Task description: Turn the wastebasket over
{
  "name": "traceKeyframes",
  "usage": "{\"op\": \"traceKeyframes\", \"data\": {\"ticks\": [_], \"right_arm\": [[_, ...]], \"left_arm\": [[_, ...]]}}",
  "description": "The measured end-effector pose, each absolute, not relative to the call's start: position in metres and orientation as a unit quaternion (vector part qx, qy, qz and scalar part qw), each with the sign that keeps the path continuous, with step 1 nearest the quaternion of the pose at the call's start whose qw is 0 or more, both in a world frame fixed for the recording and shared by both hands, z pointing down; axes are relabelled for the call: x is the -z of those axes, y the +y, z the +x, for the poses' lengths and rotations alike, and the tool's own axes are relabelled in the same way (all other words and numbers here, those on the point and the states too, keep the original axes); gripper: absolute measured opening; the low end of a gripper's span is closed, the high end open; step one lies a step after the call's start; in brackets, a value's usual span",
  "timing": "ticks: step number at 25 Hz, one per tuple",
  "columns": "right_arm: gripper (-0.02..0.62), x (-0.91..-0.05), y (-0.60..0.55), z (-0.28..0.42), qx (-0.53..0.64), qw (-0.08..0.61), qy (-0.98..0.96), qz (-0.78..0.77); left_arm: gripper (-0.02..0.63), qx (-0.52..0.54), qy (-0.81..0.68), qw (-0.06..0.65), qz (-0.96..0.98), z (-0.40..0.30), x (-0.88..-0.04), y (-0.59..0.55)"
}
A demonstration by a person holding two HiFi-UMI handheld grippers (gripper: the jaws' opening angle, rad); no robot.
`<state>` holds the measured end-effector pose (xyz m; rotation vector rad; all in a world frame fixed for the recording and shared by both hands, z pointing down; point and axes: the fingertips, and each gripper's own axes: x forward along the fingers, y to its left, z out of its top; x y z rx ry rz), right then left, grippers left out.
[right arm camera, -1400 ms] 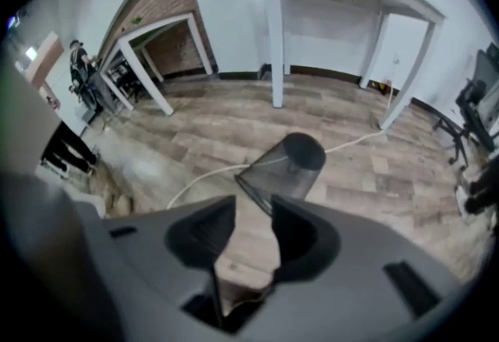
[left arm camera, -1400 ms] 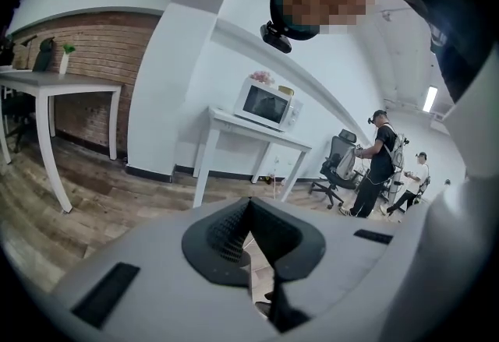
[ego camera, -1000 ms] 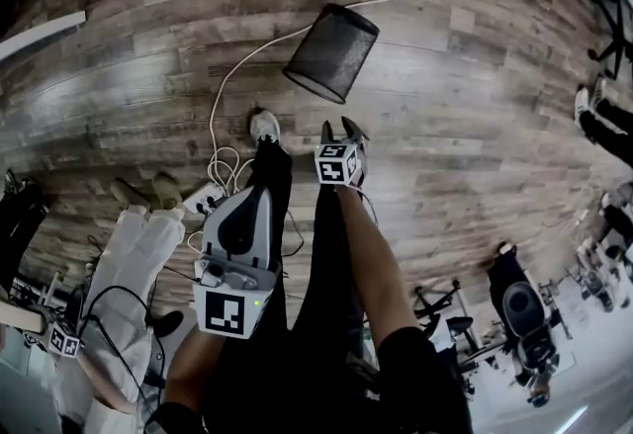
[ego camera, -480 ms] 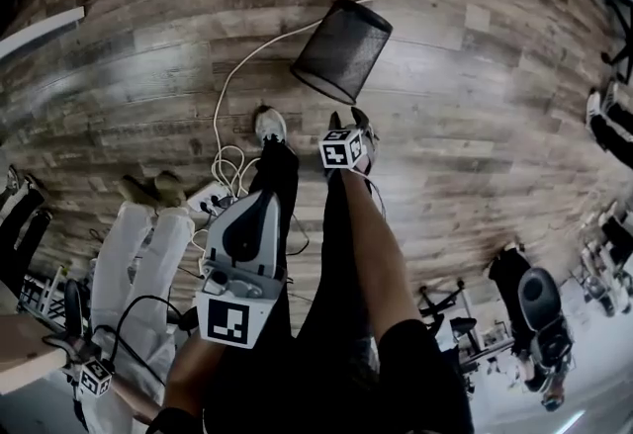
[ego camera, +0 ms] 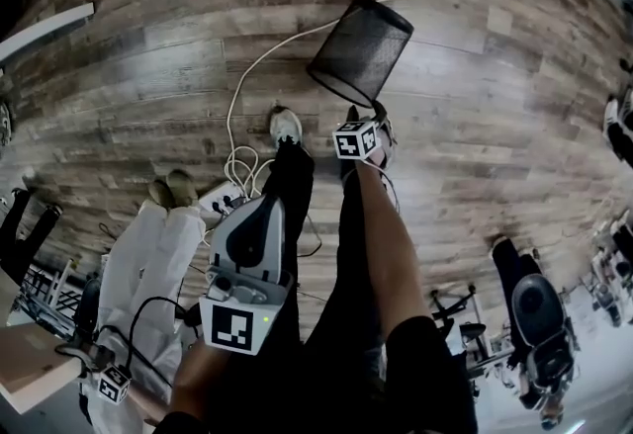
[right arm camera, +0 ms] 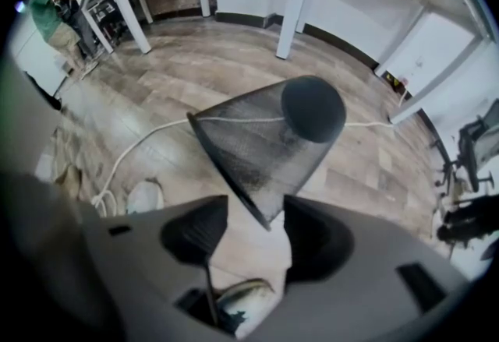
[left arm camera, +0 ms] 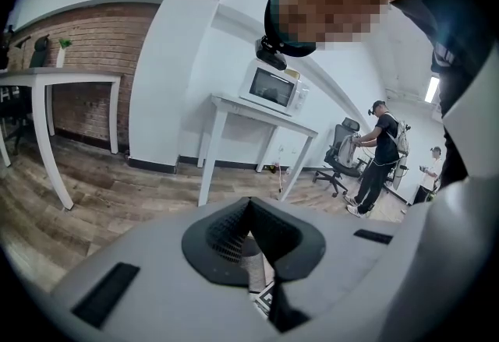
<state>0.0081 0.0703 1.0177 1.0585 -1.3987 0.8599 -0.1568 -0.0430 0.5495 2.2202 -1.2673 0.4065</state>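
A black mesh wastebasket [ego camera: 361, 46] rests on the wood-plank floor [ego camera: 148, 76] at twelve o'clock; a white cable [ego camera: 234, 96] trails past it, coiling toward nine o'clock.

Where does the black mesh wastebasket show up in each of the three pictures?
Head view: wastebasket at upper centre, lying on its side on the wood floor.
Left gripper view: not in it.
Right gripper view: centre of the picture, also on its side.
Shared landmark: the white cable that runs along the floor beside it.
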Motion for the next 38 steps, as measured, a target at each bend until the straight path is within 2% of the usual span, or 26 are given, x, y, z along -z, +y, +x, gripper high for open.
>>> {"op": "traceKeyframes", "data": {"ticks": [6, 8, 14, 30, 38], "right_arm": [[0.221, -1.029, 0.068, 0.009, -0.358, 0.570, -0.584, 0.453], [0.187, -1.031, 0.068, 0.013, -0.363, 0.572, -0.573, 0.462], [0.149, -1.027, 0.075, 0.023, -0.358, 0.590, -0.564, 0.453], [0.061, -0.972, 0.036, 0.082, -0.391, 0.542, -0.561, 0.488], [0.058, -0.962, 0.021, 0.100, -0.419, 0.503, -0.566, 0.501]], "left_arm": [[0.032, -0.155, -0.472, 0.269, 0.825, -0.161, -0.554, -0.045], [0.032, -0.155, -0.476, 0.270, 0.823, -0.163, -0.555, -0.046], [0.033, -0.153, -0.478, 0.271, 0.821, -0.166, -0.554, -0.043], [0.032, -0.146, -0.476, 0.265, 0.826, -0.144, -0.539, -0.038], [0.032, -0.153, -0.475, 0.266, 0.825, -0.134, -0.543, -0.038]]}}
